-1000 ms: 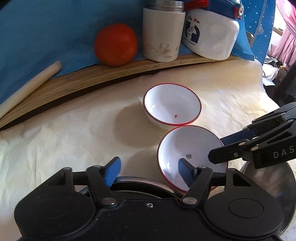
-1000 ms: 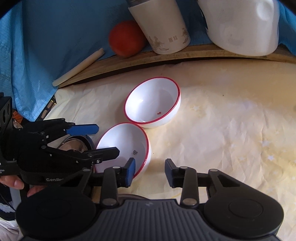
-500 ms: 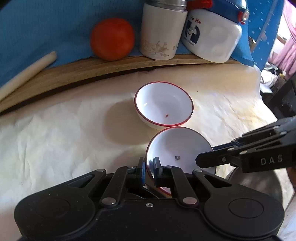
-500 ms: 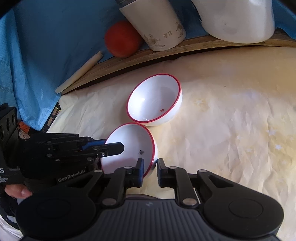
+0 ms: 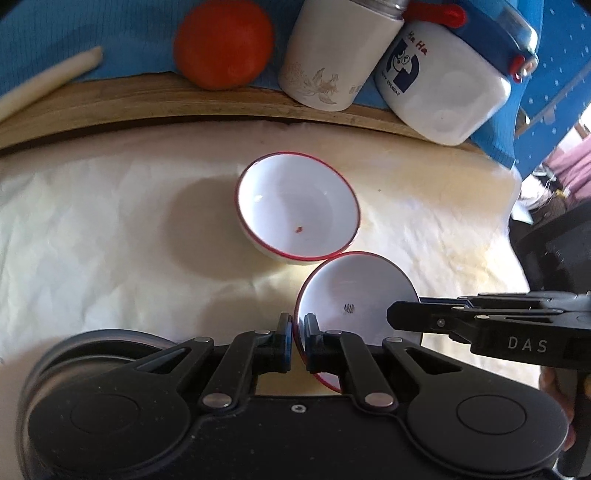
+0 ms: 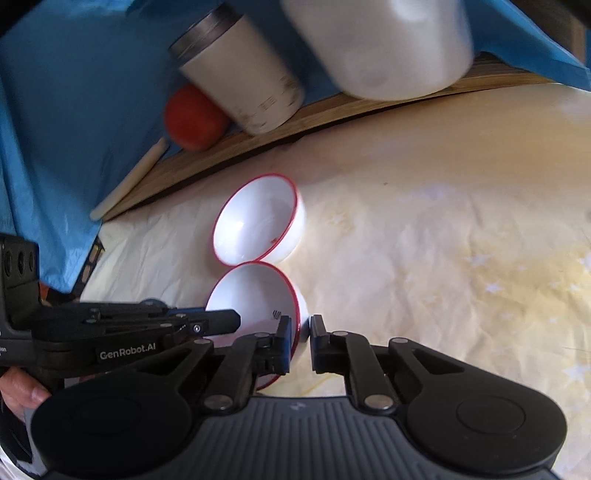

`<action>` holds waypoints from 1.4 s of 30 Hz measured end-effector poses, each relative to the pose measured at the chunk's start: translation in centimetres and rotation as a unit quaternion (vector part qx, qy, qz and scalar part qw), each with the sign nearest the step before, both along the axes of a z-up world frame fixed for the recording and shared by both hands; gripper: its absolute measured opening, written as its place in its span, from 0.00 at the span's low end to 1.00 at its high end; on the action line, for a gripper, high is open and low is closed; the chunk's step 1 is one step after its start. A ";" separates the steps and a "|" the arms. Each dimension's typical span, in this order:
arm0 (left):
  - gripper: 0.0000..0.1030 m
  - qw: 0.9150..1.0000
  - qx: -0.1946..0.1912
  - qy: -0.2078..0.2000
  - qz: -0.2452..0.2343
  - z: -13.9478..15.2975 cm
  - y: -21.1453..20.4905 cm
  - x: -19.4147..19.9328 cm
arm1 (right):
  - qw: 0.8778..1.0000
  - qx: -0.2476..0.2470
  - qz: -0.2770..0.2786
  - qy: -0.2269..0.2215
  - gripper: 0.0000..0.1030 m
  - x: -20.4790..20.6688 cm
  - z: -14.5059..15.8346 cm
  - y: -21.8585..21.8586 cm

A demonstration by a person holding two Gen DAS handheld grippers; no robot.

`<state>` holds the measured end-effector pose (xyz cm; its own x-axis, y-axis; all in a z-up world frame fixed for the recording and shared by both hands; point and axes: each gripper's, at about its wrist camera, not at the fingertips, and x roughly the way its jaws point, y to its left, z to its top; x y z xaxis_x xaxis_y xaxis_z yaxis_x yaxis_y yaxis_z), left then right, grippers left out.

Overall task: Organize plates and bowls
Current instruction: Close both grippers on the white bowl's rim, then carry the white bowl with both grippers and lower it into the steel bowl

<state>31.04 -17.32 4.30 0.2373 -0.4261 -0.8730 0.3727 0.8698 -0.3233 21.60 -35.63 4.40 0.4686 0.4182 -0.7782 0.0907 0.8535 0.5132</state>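
Both the left tongs (image 5: pixel 298 326) and right tongs (image 6: pixel 300 330) are clamped on opposite rim edges of the near white red-rimmed bowl (image 5: pixel 356 299). This bowl touches the far white red-rimmed bowl (image 5: pixel 297 214) on the cream paper-covered tabletop (image 5: pixel 110 229).

Bench (image 5: pixel 110 229) covered with creased cream paper, yellowish stains toward right side. Wooden board (image 5: pixel 147 107) along far edge. Blue cloth (image 5: pixel 92 26) hangs behind as backdrop; blue fabric with white dots (image 5: pixel 554 74) at right. Strong daylight from right, hard shadows on paper. Pink fabric (image 5: pixel 569 166) far right, blurred.
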 end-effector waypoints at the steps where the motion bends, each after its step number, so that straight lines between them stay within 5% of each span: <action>1: 0.05 1.000 -0.004 0.003 0.003 0.1 -0.1 0.0 | 1.000 0.003 -0.005 0.000 0.11 -0.1 0.1 -0.3; 19: 0.05 0.998 -0.059 -0.003 0.003 4.9 -0.2 -2.8 | 0.999 -0.001 -0.035 -0.042 0.09 -3.9 5.0 -2.2; 42: 0.08 0.998 -0.005 0.009 -0.061 3.3 0.8 -11.0 | 0.999 -0.043 -0.002 -0.006 0.09 -11.2 4.9 1.2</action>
<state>20.00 -16.54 7.64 0.1672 -0.4592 -0.8724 0.4699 0.8151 -0.3389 10.39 -34.40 9.30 0.4801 0.3487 -0.8049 0.0883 0.8937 0.4398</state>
